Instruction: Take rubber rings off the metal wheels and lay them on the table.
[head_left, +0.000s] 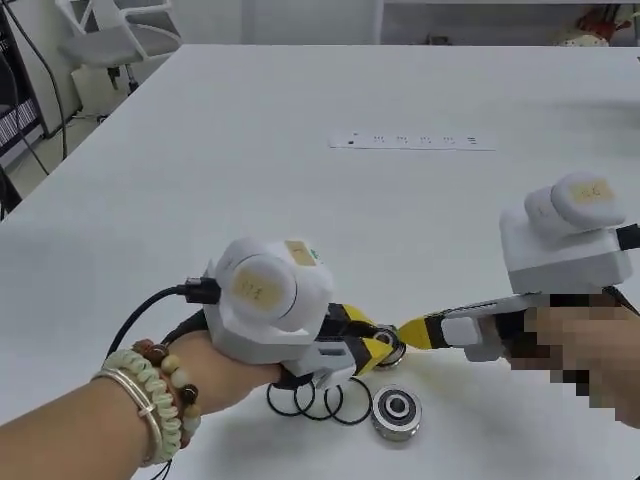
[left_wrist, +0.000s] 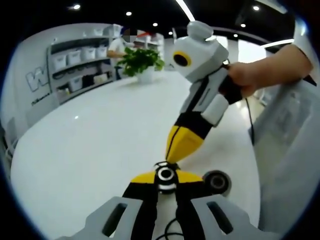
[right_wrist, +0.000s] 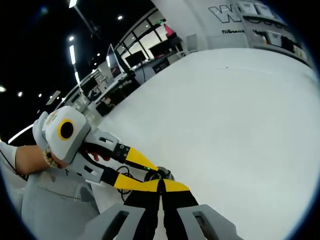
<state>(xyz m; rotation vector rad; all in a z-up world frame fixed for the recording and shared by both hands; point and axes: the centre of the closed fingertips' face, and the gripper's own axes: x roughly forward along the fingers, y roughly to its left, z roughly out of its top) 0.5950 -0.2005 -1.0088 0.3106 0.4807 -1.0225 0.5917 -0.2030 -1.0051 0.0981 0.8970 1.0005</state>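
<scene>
3 rubber rings (head_left: 320, 403) already lie on the desk (head_left: 300, 200) beside 1 seemingly stripped metal wheel (head_left: 396, 412). The left claw (head_left: 385, 350) clamps a second wheel (left_wrist: 166, 177). The right claw (head_left: 406, 335) is clenched at its rim; the ring grip cannot be confirmed.

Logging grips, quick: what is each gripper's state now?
Left gripper: shut on a metal wheel.
Right gripper: shut, tips against that wheel; whether it pinches anything cannot be told.

Open-plan office, large white table (head_left: 300, 220), swivel chair (head_left: 125, 42), shelving (left_wrist: 80, 67), potted plant (left_wrist: 141, 60)
</scene>
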